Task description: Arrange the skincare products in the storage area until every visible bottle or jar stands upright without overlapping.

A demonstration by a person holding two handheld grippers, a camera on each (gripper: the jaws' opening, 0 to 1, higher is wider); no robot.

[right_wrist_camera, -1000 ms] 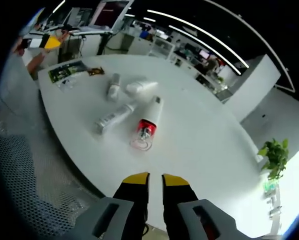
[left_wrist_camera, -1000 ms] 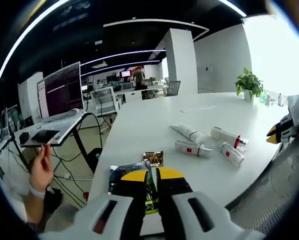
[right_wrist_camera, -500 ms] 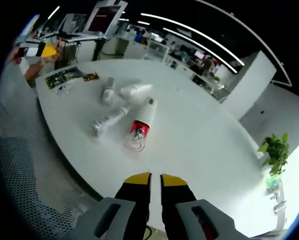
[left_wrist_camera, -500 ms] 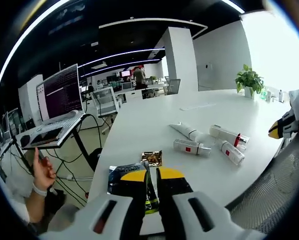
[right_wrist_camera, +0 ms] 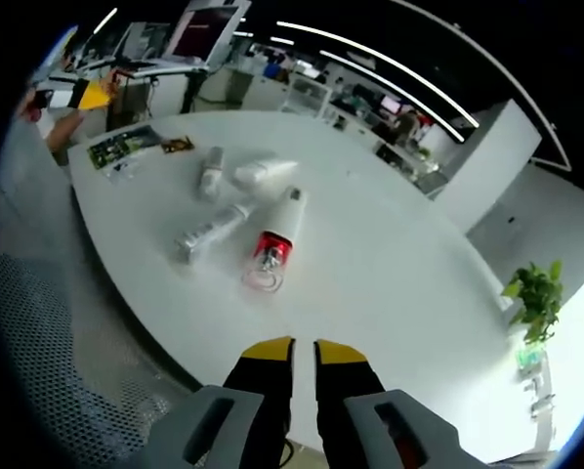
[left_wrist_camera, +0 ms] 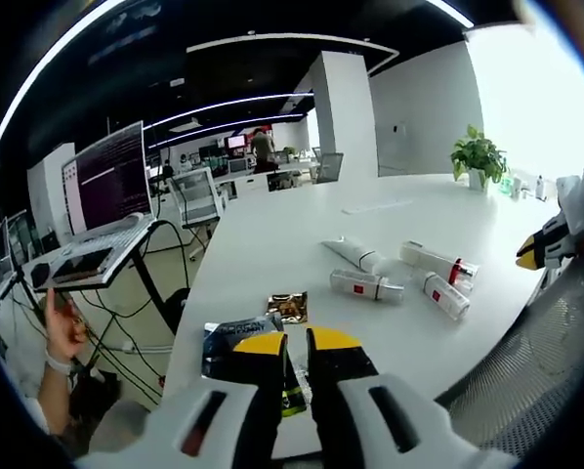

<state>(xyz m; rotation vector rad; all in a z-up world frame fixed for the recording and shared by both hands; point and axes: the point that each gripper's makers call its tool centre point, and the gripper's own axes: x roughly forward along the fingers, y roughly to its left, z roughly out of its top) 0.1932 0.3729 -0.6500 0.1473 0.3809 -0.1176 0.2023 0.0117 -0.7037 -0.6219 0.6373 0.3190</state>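
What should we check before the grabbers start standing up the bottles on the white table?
1. Bottles upright: not ok. The red-capped bottle, the tube and the two small bottles all lie on their sides.
2. No overlapping: cannot tell; the tube and the red-capped bottle lie very close together.
3. Right gripper free: ok, jaws nearly together, nothing between them, short of the bottles.
4. Left gripper free: ok, holds nothing, over the packets.
5. Bare table to stand them on: ok.

print on the lying bottles too small to read; dark packet partly behind fingers.
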